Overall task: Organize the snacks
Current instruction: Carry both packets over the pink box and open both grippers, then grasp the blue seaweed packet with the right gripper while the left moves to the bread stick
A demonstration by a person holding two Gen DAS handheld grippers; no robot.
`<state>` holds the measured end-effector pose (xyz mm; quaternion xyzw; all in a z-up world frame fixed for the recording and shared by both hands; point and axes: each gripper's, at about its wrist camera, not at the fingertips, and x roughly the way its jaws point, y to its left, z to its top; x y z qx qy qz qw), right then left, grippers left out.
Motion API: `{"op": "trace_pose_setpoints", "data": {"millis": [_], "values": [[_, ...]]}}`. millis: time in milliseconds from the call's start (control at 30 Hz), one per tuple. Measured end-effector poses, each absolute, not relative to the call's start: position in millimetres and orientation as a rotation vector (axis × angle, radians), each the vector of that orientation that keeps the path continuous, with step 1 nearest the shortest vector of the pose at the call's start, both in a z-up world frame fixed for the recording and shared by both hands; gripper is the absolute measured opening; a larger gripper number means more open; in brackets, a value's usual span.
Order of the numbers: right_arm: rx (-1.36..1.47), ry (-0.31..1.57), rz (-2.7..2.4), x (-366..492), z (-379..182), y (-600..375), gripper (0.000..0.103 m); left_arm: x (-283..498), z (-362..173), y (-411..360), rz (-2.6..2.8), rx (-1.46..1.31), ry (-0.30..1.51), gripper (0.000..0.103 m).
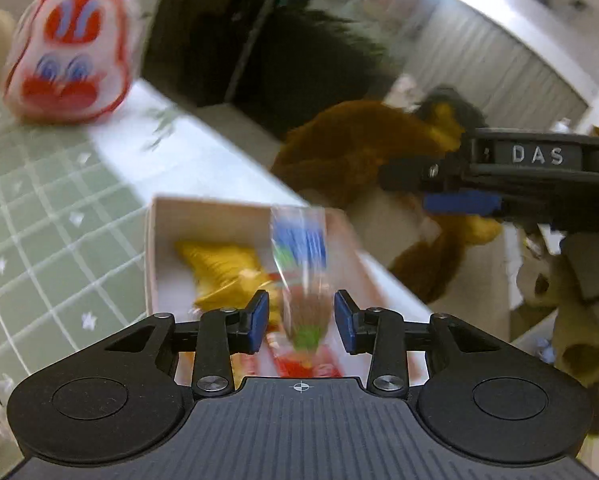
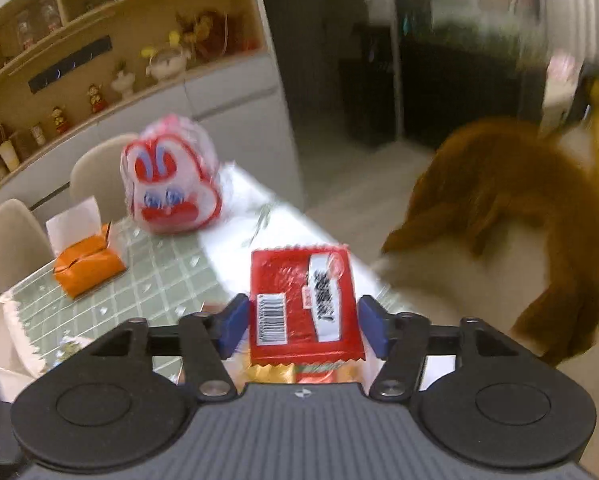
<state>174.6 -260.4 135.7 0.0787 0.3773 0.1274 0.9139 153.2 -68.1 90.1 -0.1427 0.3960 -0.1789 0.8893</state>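
My left gripper has a thin snack packet between its blue pads, over the white box on the near right of the green table. It's too blurry – I cannot tell if the pads pinch it. A yellow snack lies in the box. My right gripper has a flat red packet standing between its pads, with small gaps on both sides, so it looks loose. These packets look light, crinkly and slippery – best pinched across the flat middle.

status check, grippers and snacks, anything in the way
Left gripper open, striped packet between pads. Right gripper open around red packet. White box below, unobstructed.
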Motion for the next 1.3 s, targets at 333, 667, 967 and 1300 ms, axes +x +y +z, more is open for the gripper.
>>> {"op": "trace_pose_setpoints", "data": {"millis": [333,667,967,1300], "values": [[0.113,0.926,0.215,182.8,65.8,-251.2,0.061,117.2,85.4,1.6,-0.224,-0.277,0.821,0.040],[-0.101,0.914,0.247,117.8,56.6,-194.3,0.066,97.4,81.1,185.7,0.378,-0.383,0.682,0.040],[-0.063,0.916,0.290,53.0,48.8,-172.7,0.073,88.9,30.8,195.3,0.194,-0.382,0.858,0.042],[-0.128,0.963,0.362,23.8,31.5,-140.8,0.073,43.0,25.2,144.2,-0.062,-0.384,0.930,0.040]]}}
